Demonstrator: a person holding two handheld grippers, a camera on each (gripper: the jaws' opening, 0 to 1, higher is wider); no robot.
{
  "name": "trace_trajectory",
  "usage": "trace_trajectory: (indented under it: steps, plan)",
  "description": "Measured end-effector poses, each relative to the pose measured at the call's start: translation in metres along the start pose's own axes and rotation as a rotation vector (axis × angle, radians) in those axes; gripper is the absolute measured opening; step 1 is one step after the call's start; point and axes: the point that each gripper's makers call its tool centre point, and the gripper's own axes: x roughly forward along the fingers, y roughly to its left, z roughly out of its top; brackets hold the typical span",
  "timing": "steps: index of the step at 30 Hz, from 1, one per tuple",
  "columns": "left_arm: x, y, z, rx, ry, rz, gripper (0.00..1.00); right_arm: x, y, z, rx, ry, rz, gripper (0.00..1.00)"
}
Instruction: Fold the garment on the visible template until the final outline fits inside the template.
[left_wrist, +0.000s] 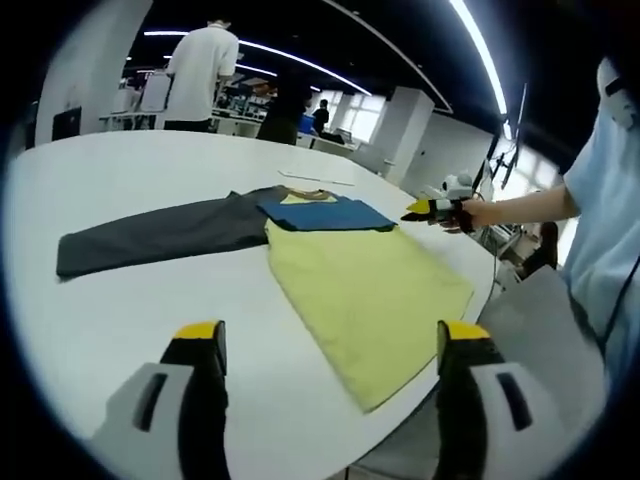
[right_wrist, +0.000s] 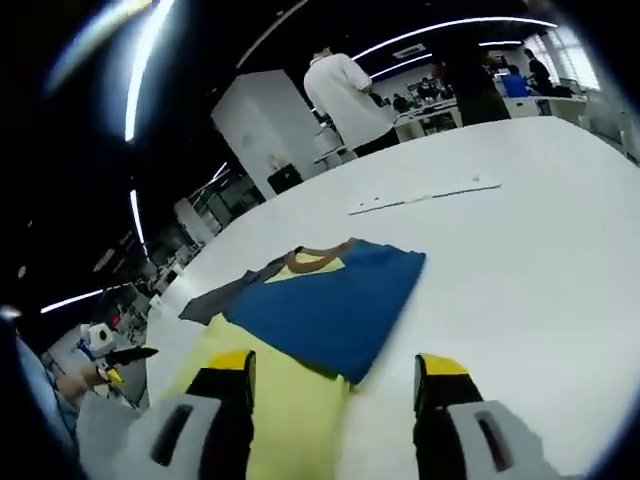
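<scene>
On the white bench (left_wrist: 120, 300) lies the garment (left_wrist: 365, 290), a shirt in yellow with a blue panel (left_wrist: 325, 213) and a brown collar (left_wrist: 310, 194), spread flat near the bench's rounded edge. Beside it, touching at the collar end, a dark grey cloth (left_wrist: 150, 235) stretches away along the bench. No brand, label or writing can be read on either piece. A thin white strip (right_wrist: 425, 195) lies flat on the bench beyond the collar, well apart from the shirt; whether it belongs to a template cannot be told.

In the left gripper view, the left gripper (left_wrist: 325, 345) hovers over the bench with its yellow-tipped jaws wide apart and nothing between them; the yellow hem lies between and just beyond them, running close to the bench edge. The right gripper (left_wrist: 428, 209) enters from the right, held in a person's hand (left_wrist: 480, 213) near the blue panel's corner; its jaws look nearly together, but I cannot tell for sure.

In the right gripper view, the right gripper's jaws stand apart, empty, above the line where blue meets yellow. To that view's right the bench is bare and broad. People stand at desks far behind.
</scene>
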Motion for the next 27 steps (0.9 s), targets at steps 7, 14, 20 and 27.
trace_trajectory:
  steps: [7, 14, 20, 27]
  plan:
    - [-0.002, 0.006, 0.004, 0.015, 0.008, 0.007, 0.83, -0.014, 0.010, -0.004, -0.083, 0.016, 0.013, 0.92]
    - [-0.003, 0.028, 0.014, -0.006, 0.005, 0.049, 0.78, -0.022, 0.012, -0.009, -0.159, 0.034, -0.001, 1.00]
    - [-0.004, 0.062, 0.028, 0.009, 0.010, 0.124, 0.73, -0.026, 0.028, -0.014, -0.187, 0.047, 0.029, 1.00]
    - [-0.014, 0.102, 0.040, 0.014, 0.018, 0.200, 0.68, -0.032, 0.045, -0.022, -0.173, 0.048, 0.053, 1.00]
